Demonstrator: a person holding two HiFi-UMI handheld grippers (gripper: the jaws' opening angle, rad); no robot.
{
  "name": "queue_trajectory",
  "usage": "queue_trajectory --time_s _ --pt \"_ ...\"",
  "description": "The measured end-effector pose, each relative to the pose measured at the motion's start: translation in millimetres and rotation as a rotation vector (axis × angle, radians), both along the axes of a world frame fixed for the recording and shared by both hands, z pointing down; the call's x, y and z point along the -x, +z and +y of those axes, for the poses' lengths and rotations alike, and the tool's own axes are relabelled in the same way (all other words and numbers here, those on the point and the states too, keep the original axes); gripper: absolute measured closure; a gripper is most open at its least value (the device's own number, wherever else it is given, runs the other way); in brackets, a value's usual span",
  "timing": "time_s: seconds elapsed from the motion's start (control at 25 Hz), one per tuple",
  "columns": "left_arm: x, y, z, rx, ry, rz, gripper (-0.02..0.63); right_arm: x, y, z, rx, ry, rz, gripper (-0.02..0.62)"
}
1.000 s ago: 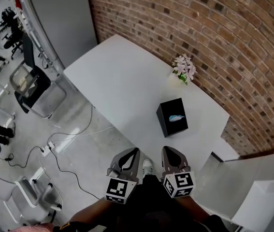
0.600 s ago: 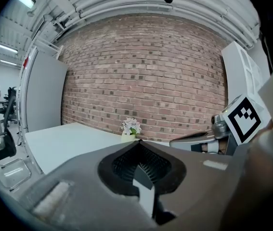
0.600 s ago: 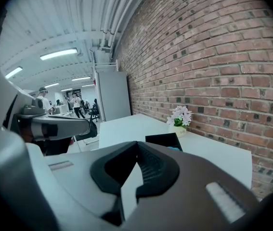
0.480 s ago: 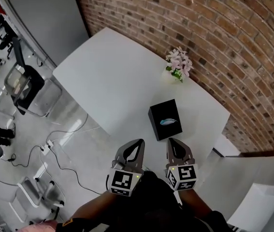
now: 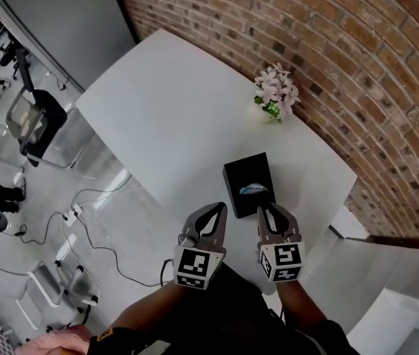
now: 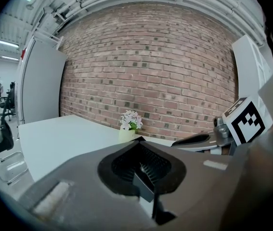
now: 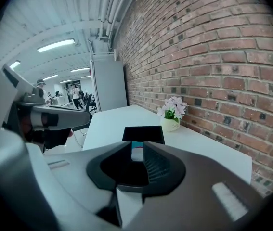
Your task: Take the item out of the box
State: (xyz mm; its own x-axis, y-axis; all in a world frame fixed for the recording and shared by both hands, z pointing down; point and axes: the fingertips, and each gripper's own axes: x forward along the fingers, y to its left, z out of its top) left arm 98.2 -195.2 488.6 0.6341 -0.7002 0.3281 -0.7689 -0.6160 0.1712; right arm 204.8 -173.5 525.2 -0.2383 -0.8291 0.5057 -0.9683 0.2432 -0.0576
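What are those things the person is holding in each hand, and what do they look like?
Each hand carries a grey tool: the left tool and right tool have two curved grey jaws lined with black ribbed pads. Behind each sits a white cube printed with black square markers. The right tool's jaws have just been opening, nothing between them.

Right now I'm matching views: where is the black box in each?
Head view: black box, just below centre.
Left gripper view: not made out; the shut left gripper blocks that area.
Right gripper view: box at centre.
Shared landmark: potted pink flowers beside the brick wall.
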Motion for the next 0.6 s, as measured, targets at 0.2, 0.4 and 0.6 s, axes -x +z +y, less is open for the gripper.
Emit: queue_trajectory --time_s 0.2,0.4,0.6 --pt "-9 13 -13 0.025 -0.016 -0.013 0.601 -10 17 -13 0.035 -0.029 0.022 0.493" --pt "-13 28 -20 0.064 -0.035 -0.017 0.601 -15 37 -24 0.078 -0.074 0.048 0.437" --pt "-10 48 -27 0.122 -0.075 -0.004 0.602 -17 50 -33 0.116 -0.103 0.046 0.422"
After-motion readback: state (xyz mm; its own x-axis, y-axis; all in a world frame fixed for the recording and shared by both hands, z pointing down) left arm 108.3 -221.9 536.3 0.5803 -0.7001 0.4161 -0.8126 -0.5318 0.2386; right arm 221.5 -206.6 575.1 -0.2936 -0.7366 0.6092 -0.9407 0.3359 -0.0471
